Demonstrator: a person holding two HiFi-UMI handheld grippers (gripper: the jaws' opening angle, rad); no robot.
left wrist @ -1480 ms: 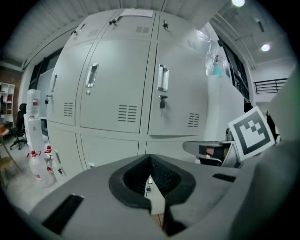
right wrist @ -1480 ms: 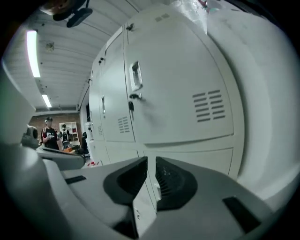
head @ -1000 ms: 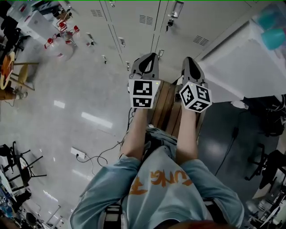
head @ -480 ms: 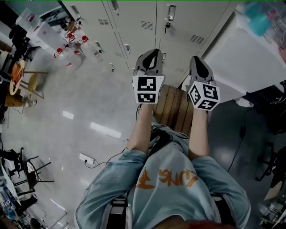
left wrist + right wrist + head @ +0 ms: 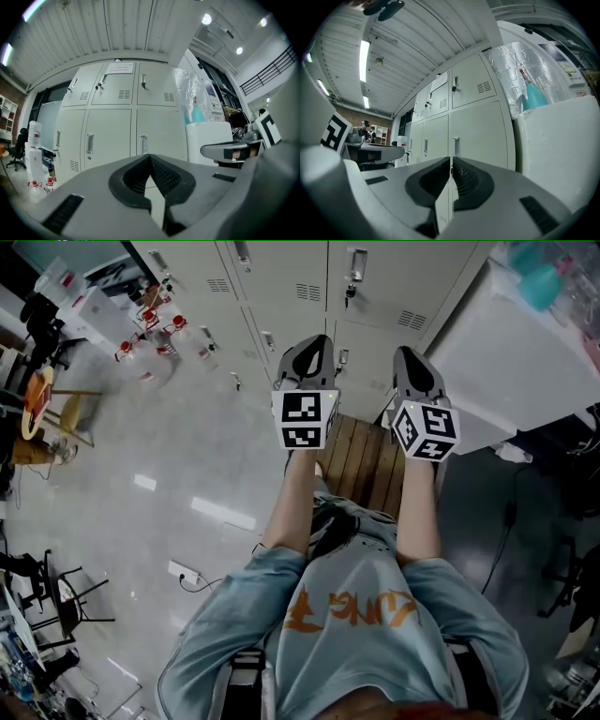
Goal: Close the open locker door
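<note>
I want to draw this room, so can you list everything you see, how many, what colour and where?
pale grey metal lockers: one bank of many doors, grey, along the wall ahead
big white box: one, white, right of the lockers
teal bottle: one, teal, up on the white box
brown wooden slatted stand: one, brown, on the floor below the grippers
clear jugs with red caps: several, clear and red, on the floor left of the lockers
white power strip: one, white, on the floor at left
light blue T-shirt: one, blue with orange print, on the person
left gripper: one, grey, shut, empty
right gripper: one, grey, shut, empty
</note>
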